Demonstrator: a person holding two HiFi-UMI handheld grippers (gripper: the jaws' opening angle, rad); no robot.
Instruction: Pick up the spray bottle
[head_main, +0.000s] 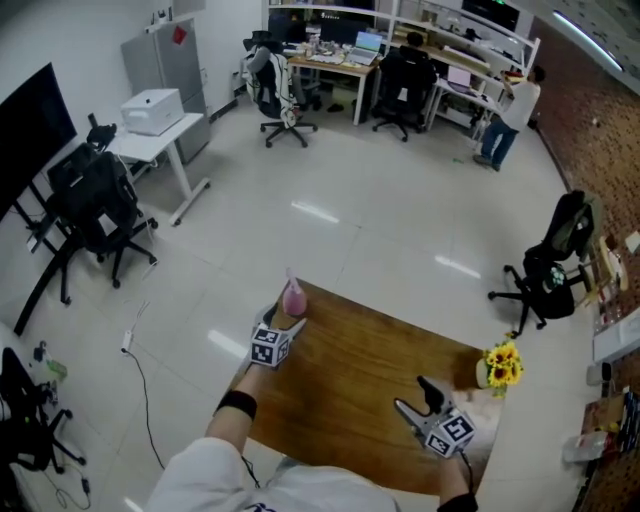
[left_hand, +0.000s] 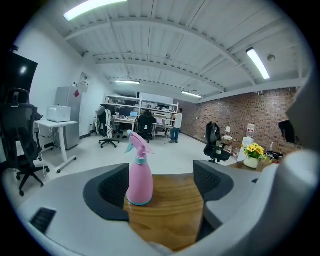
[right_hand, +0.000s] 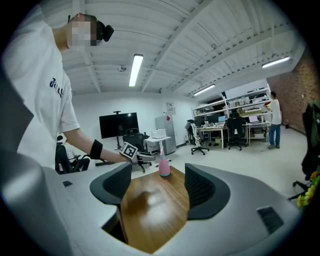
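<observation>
A pink spray bottle (head_main: 293, 297) stands upright at the far left corner of the wooden table (head_main: 370, 350). My left gripper (head_main: 289, 321) is right behind it, open. In the left gripper view the bottle (left_hand: 139, 175) stands between the open jaws of this gripper (left_hand: 162, 184), close to the left one, and I see no contact. My right gripper (head_main: 415, 397) hovers open over the table's near right part with nothing in it. In the right gripper view the bottle (right_hand: 164, 166) shows far ahead past the open jaws, with the left gripper (right_hand: 138, 158) beside it.
A pot of yellow flowers (head_main: 500, 366) stands at the table's right edge. The bottle is near the table's far edge. Office chairs (head_main: 545, 265) and desks (head_main: 160, 140) stand on the floor beyond. A person (head_main: 510, 115) stands far off.
</observation>
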